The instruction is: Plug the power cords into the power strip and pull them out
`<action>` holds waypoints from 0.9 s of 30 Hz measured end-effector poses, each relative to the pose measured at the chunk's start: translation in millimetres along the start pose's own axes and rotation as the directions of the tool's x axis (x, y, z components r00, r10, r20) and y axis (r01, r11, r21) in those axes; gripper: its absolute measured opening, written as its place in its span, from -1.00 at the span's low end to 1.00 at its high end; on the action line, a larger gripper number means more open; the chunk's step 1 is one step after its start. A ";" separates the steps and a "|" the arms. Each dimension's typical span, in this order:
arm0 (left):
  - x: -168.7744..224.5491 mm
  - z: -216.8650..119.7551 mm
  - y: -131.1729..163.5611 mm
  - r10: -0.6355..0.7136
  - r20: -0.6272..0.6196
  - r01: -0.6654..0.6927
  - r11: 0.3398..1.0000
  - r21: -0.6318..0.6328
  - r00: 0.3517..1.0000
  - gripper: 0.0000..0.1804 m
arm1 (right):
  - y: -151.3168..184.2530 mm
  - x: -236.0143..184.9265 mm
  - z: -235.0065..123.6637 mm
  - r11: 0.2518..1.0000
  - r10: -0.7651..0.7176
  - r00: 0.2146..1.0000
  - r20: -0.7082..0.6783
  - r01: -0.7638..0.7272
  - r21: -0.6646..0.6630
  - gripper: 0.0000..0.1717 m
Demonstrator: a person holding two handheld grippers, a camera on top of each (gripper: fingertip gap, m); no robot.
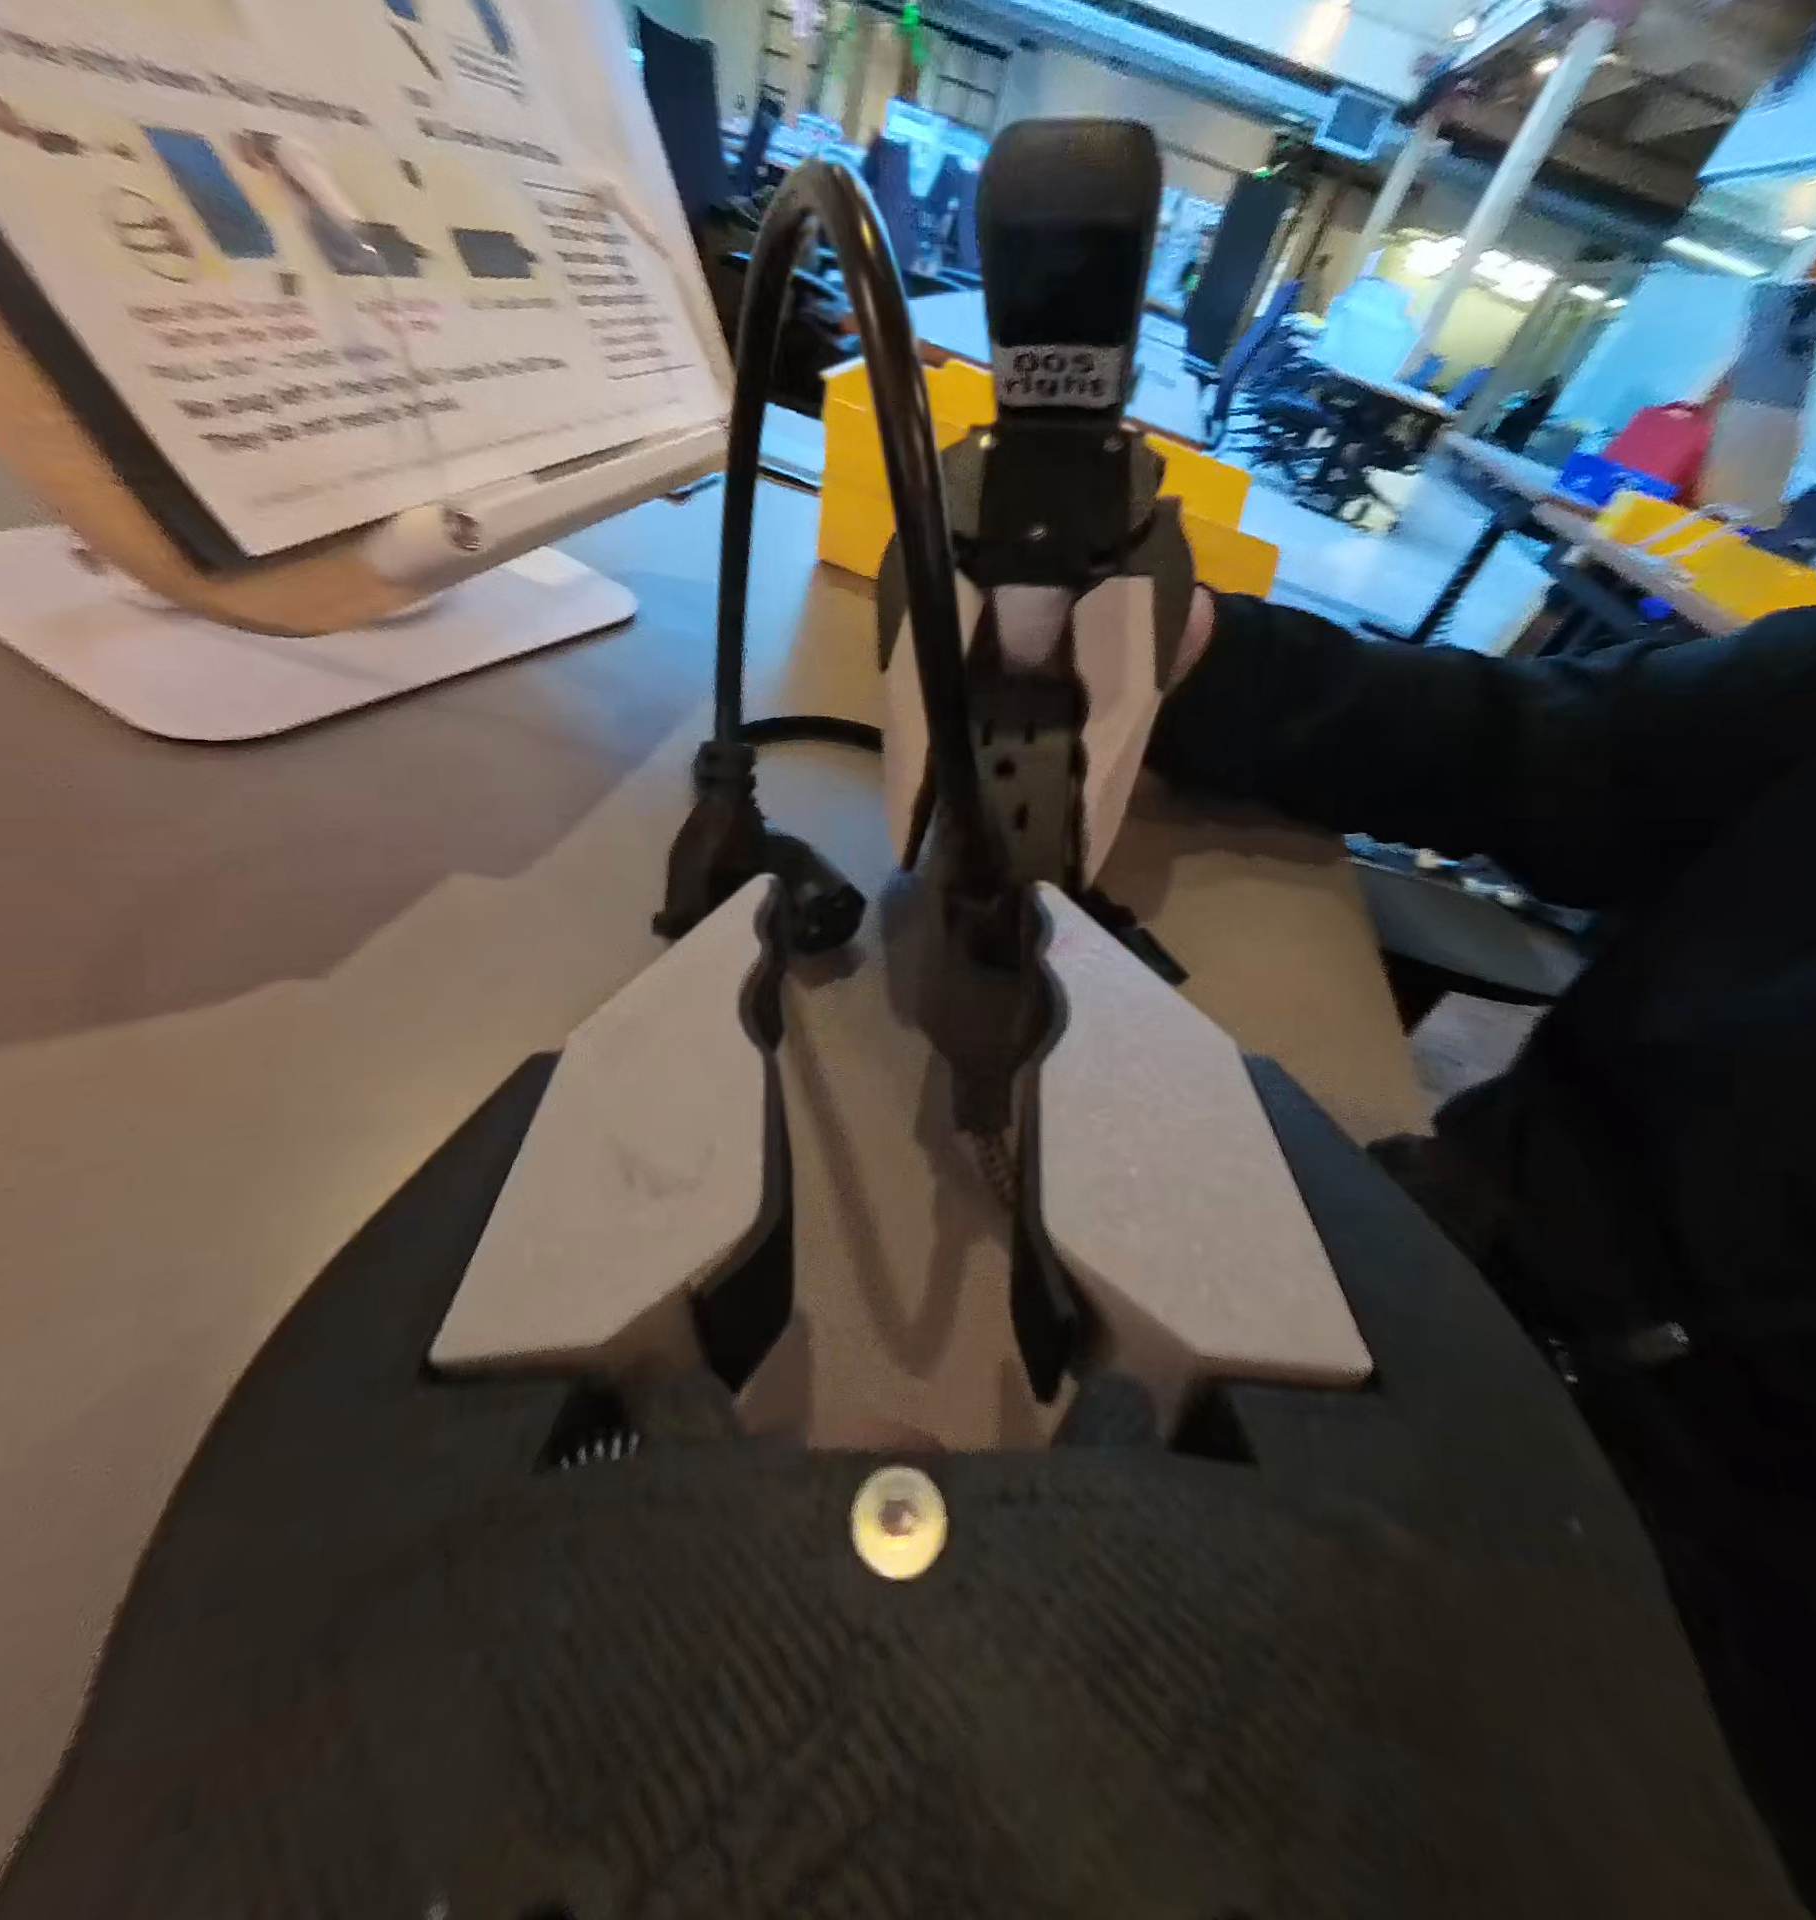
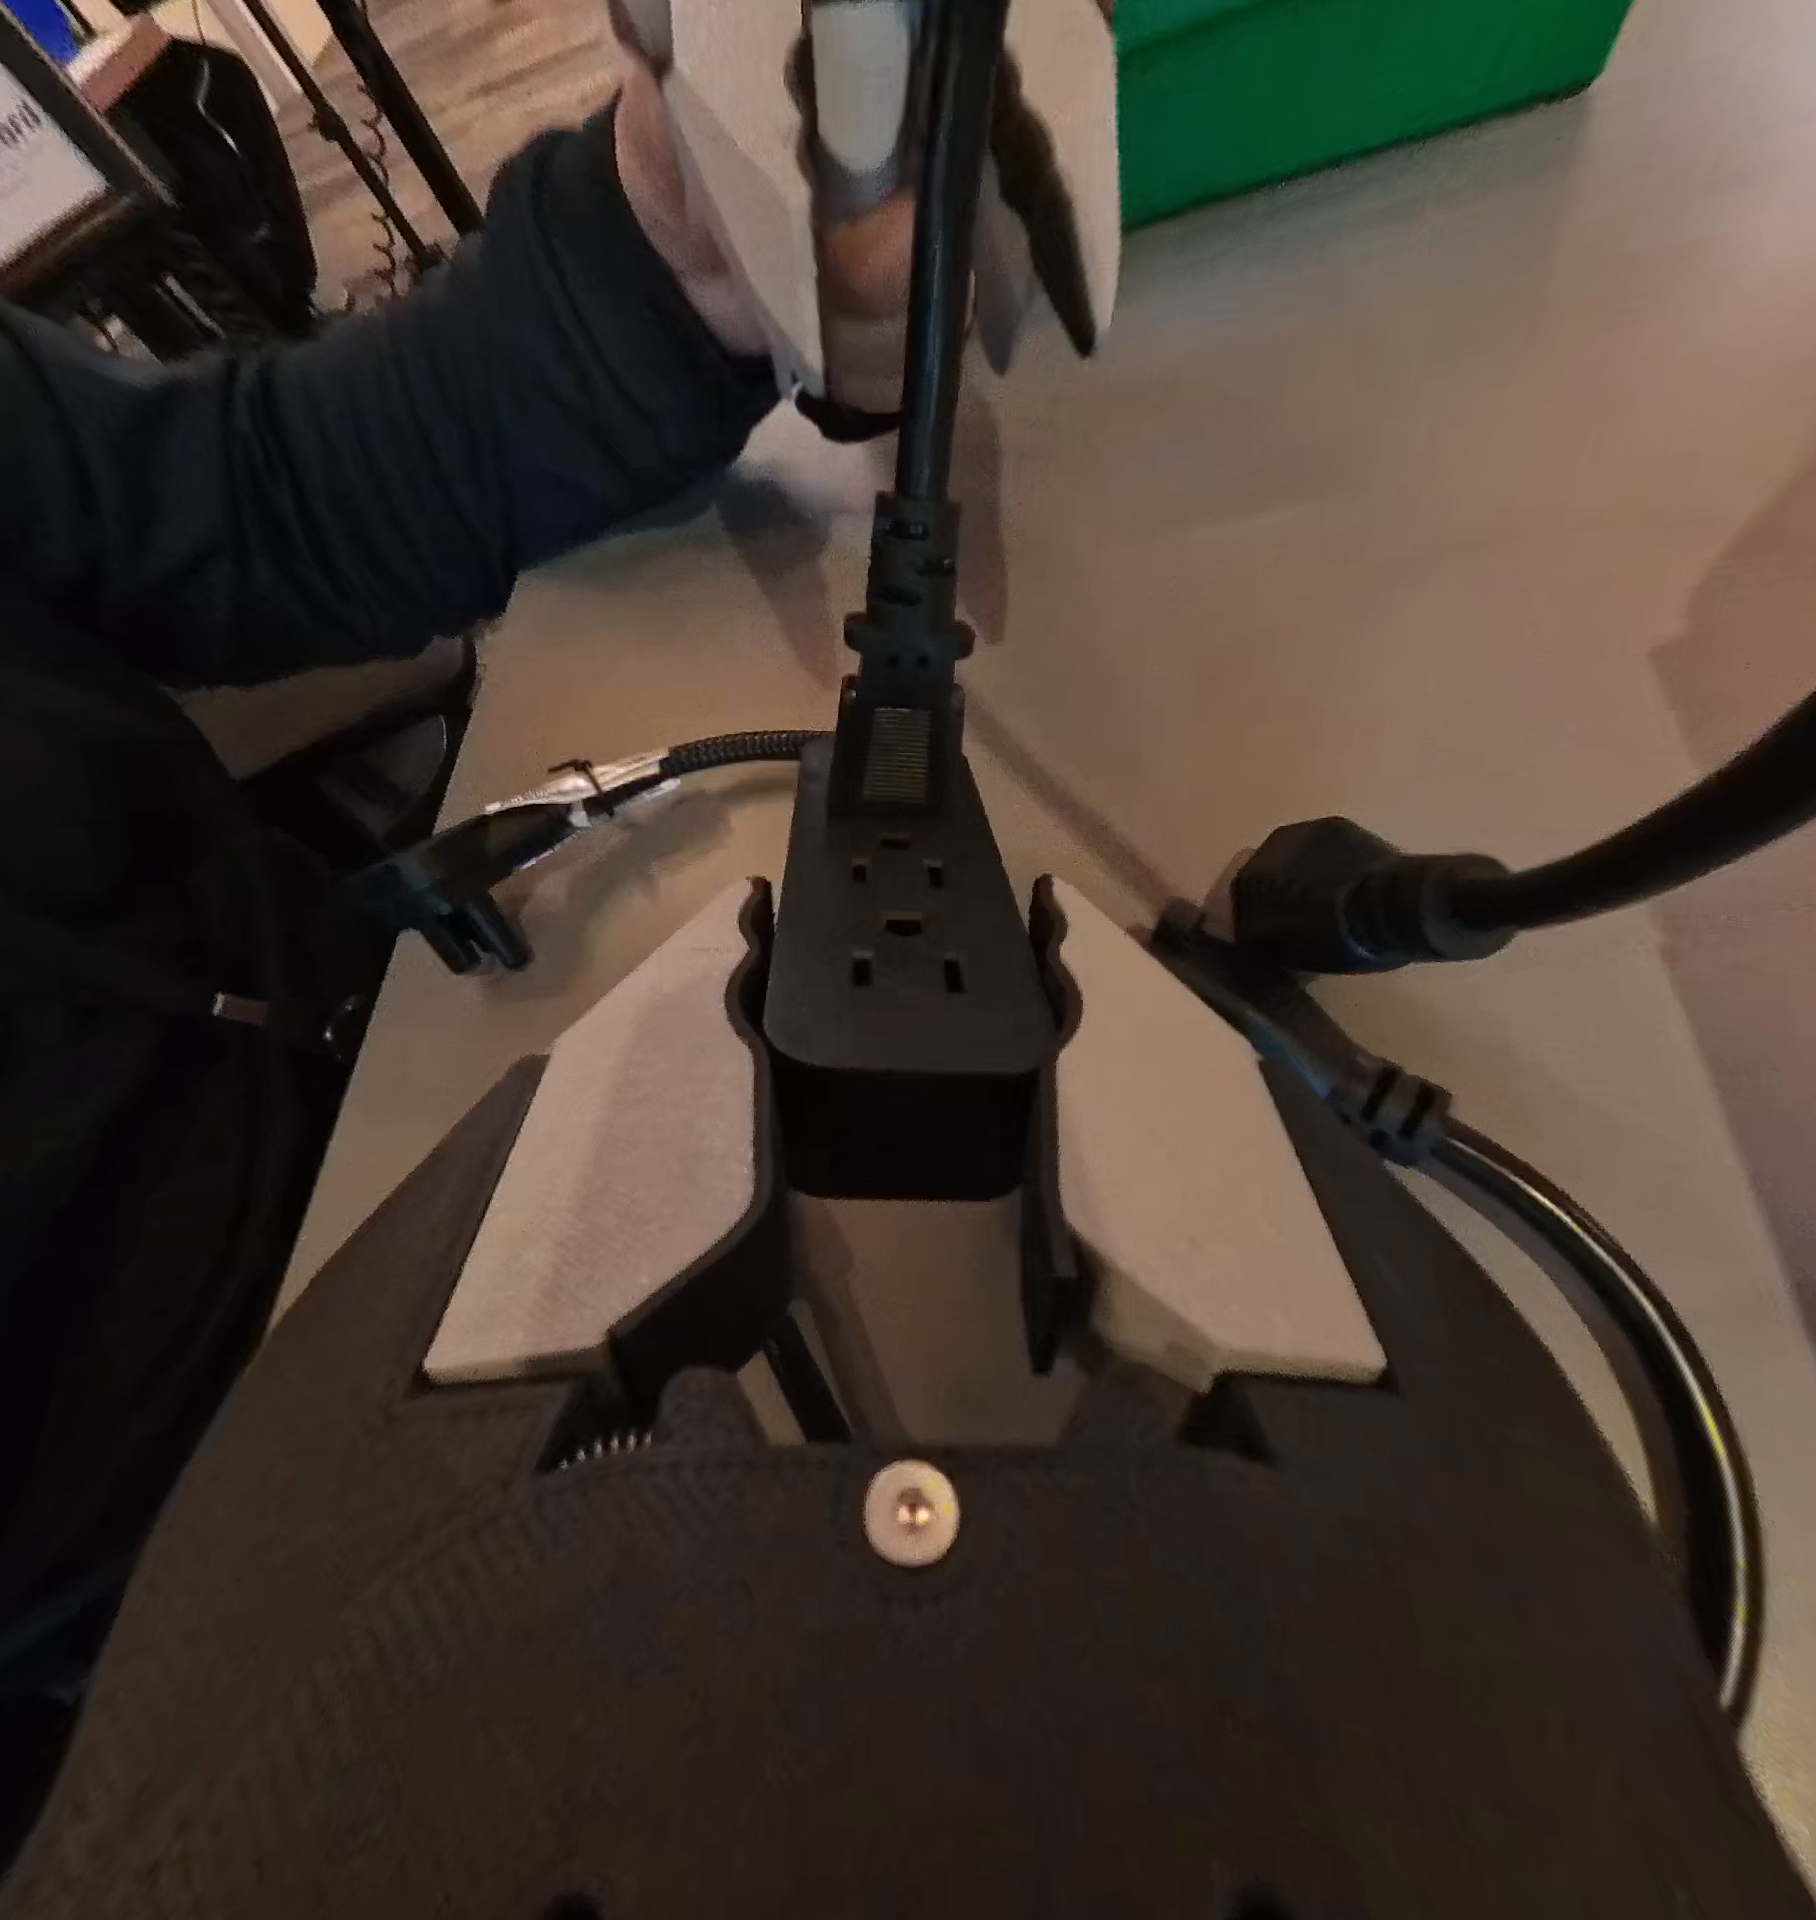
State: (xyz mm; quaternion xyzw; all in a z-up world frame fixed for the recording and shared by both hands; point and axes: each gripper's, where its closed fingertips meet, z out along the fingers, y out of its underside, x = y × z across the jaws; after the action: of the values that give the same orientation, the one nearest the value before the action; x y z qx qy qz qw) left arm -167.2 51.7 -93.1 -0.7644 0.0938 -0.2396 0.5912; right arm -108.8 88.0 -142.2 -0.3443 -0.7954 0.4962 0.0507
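In the right wrist view, the black power strip (image 2: 904,966) lies on the table between my right gripper's (image 2: 904,914) pads, which press on its two long sides. A black plug (image 2: 899,748) sits in the strip's far socket. Its cord (image 2: 930,312) rises between the fingers of my left gripper (image 2: 883,343), which touch neither side of it. In the left wrist view, my left gripper (image 1: 904,925) is open. The cord (image 1: 971,883) runs by its right finger (image 1: 1091,987), with a gap on the left side. The strip (image 1: 1029,769) shows beyond, in the right gripper (image 1: 1034,644).
The cord's other connector (image 1: 769,883) lies on the table left of the strip. The strip's braided lead and plug (image 2: 468,873) lie at the left, and another black plug and cord (image 2: 1330,894) at the right. A sign stand (image 1: 312,260), yellow bins (image 1: 914,457) and a green box (image 2: 1351,94) stand behind. My hands' fingertips stand some 9 cm from each other.
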 end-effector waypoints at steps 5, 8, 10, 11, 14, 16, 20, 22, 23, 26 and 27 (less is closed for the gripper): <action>2.0 -3.3 -5.3 0.060 0.038 -0.061 0.998 0.015 0.997 -0.51 | -15.9 14.5 -22.4 0.990 0.062 0.997 -0.053 -0.055 0.126 -0.44; 7.4 0.4 -6.5 0.130 0.073 -0.130 0.991 -0.002 0.989 -0.55 | -23.8 27.9 -33.6 0.974 0.113 0.988 -0.109 -0.089 0.207 -0.44; 1.4 9.3 6.4 0.140 0.119 -0.130 0.987 -0.090 0.983 -0.53 | -30.2 24.2 -36.0 0.967 0.102 0.990 -0.095 -0.076 0.243 -0.45; -1.3 15.1 13.5 0.147 0.133 -0.129 0.982 -0.135 0.980 -0.51 | -33.3 18.6 -34.7 0.966 0.082 0.994 -0.075 -0.061 0.250 -0.45; -1.3 30.0 33.4 0.166 0.110 -0.134 0.959 -0.250 0.980 -0.43 | -39.0 2.1 -23.7 0.971 0.025 0.999 -0.033 -0.016 0.240 -0.45; -0.4 32.2 46.1 0.148 0.081 -0.118 0.947 -0.299 0.986 -0.51 | -35.9 2.8 -17.9 0.978 0.002 0.998 -0.059 0.010 0.206 -0.44; -1.1 34.3 60.3 0.095 0.070 -0.066 0.938 -0.340 0.993 -0.81 | -32.3 12.5 -9.6 0.982 -0.019 0.991 -0.131 0.042 0.182 -0.45; -2.8 32.7 60.8 0.096 0.074 -0.065 0.938 -0.341 0.993 -0.81 | -33.1 13.5 -7.7 0.982 -0.026 0.990 -0.139 0.051 0.183 -0.45; -2.4 31.3 58.7 0.092 0.071 -0.064 0.942 -0.329 0.993 -0.81 | -34.1 13.3 -8.1 0.980 -0.025 0.990 -0.136 0.051 0.192 -0.45; 7.3 25.1 44.2 0.037 0.016 -0.032 0.968 -0.250 0.999 -0.50 | -34.4 19.2 -12.5 0.978 -0.022 0.986 -0.166 0.055 0.203 -0.45; 8.6 22.5 39.6 0.032 0.008 -0.029 0.974 -0.224 0.999 -0.52 | -34.2 20.3 -14.3 0.977 -0.016 0.986 -0.165 0.051 0.209 -0.45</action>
State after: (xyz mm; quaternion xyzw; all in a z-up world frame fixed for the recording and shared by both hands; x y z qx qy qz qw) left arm -143.5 56.1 -132.6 -0.8260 0.1287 -0.2141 0.5054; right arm -135.1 101.6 -112.1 -0.3626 -0.7367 0.5477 0.1604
